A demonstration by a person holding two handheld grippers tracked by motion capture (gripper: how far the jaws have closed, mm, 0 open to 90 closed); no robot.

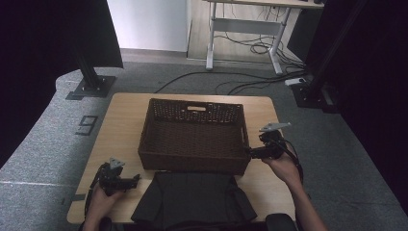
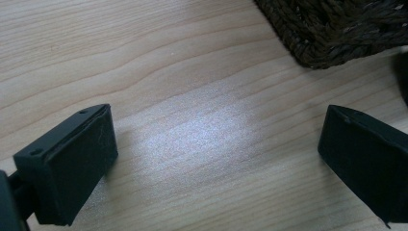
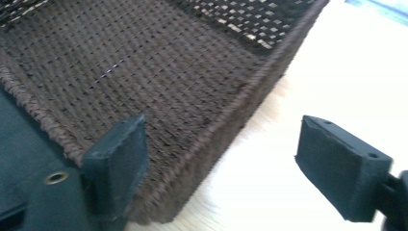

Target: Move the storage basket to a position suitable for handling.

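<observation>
The right tongs (image 1: 250,152) are standing wide apart at the near right corner of the woven basket (image 1: 192,132), one jaw inside the rim and the other out over the bare tabletop (image 1: 122,115), with nothing pressed between the pads. The left tongs (image 1: 137,179) are also gaping, empty, and hovering low over the wood just beside the left sleeve of the dark folded garment (image 1: 192,197), which is lying flat at the near edge of the tabletop, just in front of the basket. The work in hand is probably getting that garment into the basket. To do it well, both tongs should be coming down at opposite sides of the fold, each biting through all the layers rather than the top one alone, then lifting level together so the fold is holding as it is clearing the basket's near wall.
</observation>
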